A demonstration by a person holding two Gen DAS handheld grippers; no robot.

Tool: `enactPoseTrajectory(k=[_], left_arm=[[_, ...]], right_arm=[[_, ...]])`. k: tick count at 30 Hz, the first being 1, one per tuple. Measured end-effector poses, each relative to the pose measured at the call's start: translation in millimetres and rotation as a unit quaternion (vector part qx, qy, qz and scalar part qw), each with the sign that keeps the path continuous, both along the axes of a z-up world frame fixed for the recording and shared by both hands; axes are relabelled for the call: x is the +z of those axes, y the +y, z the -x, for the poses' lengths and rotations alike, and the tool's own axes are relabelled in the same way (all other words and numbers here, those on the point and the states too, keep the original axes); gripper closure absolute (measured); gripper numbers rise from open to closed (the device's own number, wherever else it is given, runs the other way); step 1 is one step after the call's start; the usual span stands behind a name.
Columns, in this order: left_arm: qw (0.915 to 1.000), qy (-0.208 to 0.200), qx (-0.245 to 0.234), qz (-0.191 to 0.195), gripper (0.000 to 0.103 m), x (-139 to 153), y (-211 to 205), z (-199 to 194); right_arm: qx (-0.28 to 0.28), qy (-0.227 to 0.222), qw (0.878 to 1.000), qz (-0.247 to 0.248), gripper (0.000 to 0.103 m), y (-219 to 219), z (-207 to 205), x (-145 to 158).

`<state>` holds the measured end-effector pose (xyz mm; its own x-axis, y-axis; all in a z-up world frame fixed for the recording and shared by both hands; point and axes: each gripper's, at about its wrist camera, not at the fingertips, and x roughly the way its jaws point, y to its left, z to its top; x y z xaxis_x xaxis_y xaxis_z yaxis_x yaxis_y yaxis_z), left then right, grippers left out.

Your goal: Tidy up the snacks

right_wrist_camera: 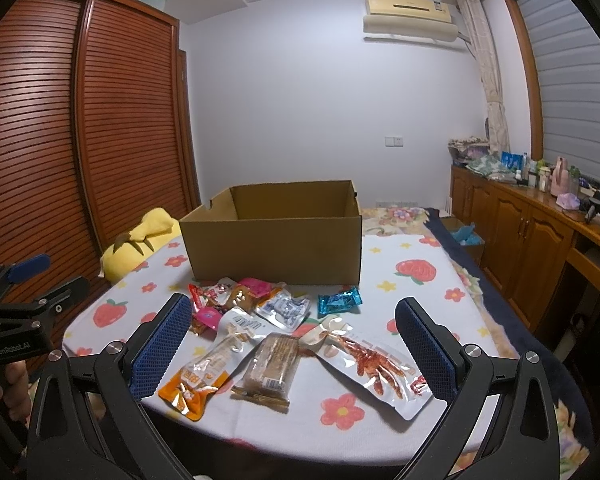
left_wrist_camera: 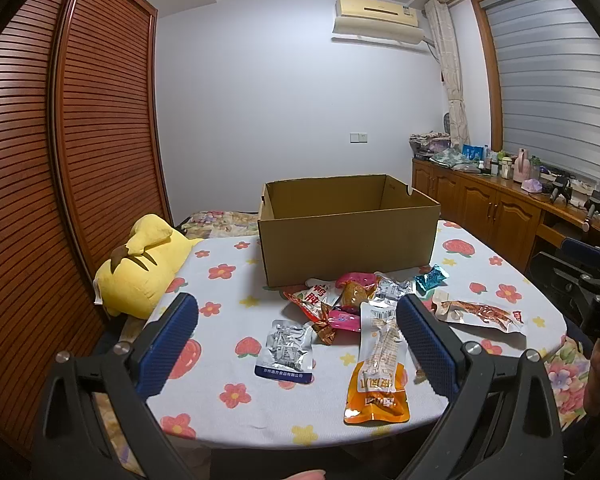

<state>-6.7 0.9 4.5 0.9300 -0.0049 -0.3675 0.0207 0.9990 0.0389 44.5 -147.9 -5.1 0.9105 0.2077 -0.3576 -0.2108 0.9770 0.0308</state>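
Observation:
An open cardboard box (left_wrist_camera: 348, 236) stands on the flowered tablecloth (left_wrist_camera: 228, 288); it also shows in the right wrist view (right_wrist_camera: 276, 248). Several snack packs lie loose in front of it: an orange pack (left_wrist_camera: 378, 376) (right_wrist_camera: 204, 372), a silver pouch (left_wrist_camera: 286, 350), a red chicken-foot pack (left_wrist_camera: 480, 314) (right_wrist_camera: 372, 364), a brown bar (right_wrist_camera: 272, 368), a blue pack (left_wrist_camera: 431, 278) (right_wrist_camera: 339, 300), a red pack (left_wrist_camera: 314, 298). My left gripper (left_wrist_camera: 298, 316) is open and empty above the near packs. My right gripper (right_wrist_camera: 292, 316) is open and empty above the bar and orange pack.
A yellow plush toy (left_wrist_camera: 140, 268) lies at the table's left edge. A slatted wooden wardrobe (left_wrist_camera: 60, 160) stands left. A wooden cabinet (left_wrist_camera: 500, 204) with clutter runs along the right wall. The right gripper's body shows in the left wrist view (left_wrist_camera: 588, 284).

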Motion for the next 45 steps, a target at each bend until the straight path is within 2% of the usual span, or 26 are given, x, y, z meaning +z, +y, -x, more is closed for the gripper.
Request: enactPoseTrajectory(k=[33,39,45], left_arm=[[1.0000,0.001,-0.007,0.000,0.003,4,-7,3],[0.9997,0.018,-0.016,0.005,0.003,-8,-6,-6],[0.9982,0.046,-0.037,0.010,0.003,-30,-10,-24]], right_arm=[[0.001,0.001,1.000,0.001,0.000,1,1,0],[0.004,0.008,1.000,0.005,0.000,3,-4,-3],[0.011,0.025,0.999,0.022,0.000,-5,-25,-18]])
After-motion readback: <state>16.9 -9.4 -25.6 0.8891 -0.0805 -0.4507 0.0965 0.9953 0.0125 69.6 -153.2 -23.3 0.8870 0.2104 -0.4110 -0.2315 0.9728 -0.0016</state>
